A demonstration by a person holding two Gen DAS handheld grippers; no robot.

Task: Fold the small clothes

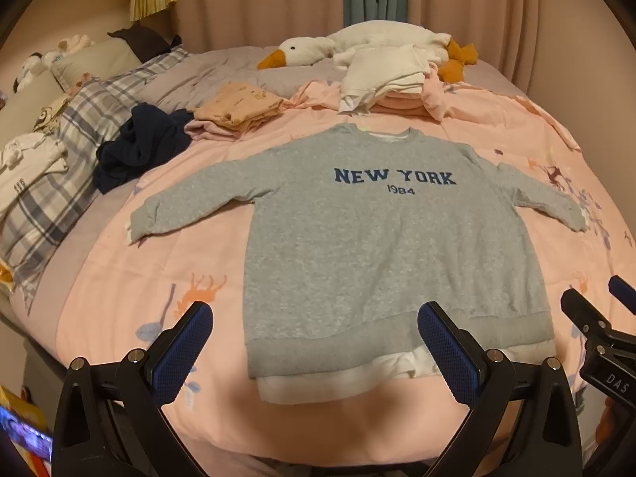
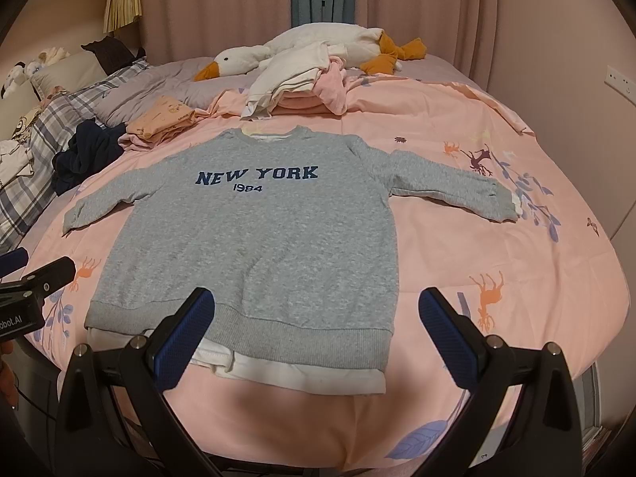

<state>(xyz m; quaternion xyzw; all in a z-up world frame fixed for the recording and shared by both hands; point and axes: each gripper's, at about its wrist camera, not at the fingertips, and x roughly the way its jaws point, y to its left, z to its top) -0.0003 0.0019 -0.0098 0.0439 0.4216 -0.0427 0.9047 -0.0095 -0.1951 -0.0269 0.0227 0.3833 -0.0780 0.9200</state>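
Both tongs, left tongs [image 1: 315, 322] and right tongs [image 2: 317, 308], gape above sweatshirt [image 1: 381, 246] hem.

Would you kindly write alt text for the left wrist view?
A grey sweatshirt printed NEW YORK 1984 lies flat, front up, sleeves spread, on a pink quilt. The open left gripper hovers over its hem, with the right gripper at the right edge. Folded clothes and a goose plush sit behind.

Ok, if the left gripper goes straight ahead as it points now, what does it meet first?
Probably the grey sweatshirt: the open left gripper points at its hem and white underlayer. Height above the bed is unclear.
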